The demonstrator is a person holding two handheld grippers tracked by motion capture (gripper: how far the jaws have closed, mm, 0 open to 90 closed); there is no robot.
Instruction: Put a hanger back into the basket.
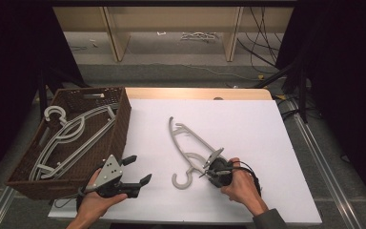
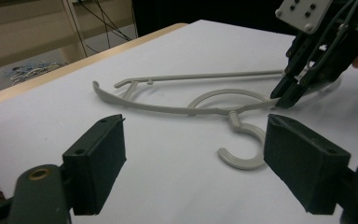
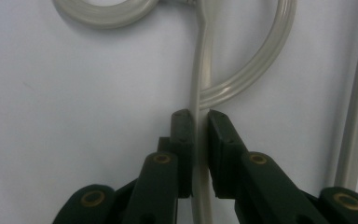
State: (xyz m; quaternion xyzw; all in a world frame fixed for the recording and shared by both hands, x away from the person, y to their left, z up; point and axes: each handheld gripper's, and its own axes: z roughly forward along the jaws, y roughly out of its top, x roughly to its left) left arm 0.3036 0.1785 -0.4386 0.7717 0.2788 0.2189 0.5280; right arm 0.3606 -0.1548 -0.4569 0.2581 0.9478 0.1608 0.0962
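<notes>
The left gripper (image 1: pixel 136 170) hovers spread and empty beside the basket (image 1: pixel 121 125). To its right lies the hanger (image 1: pixel 188 143), long axis running away, its near arm pinched by the right gripper (image 3: pixel 200 122).

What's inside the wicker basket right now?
The wicker basket holds grey hangers like the hanger on the table, overlapping; at least two show. Its near wall hides the bottom corner.

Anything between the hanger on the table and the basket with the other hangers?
Only the left gripper, open, held over the white table near the basket's right wall. The right gripper is closed on the hanger.
</notes>
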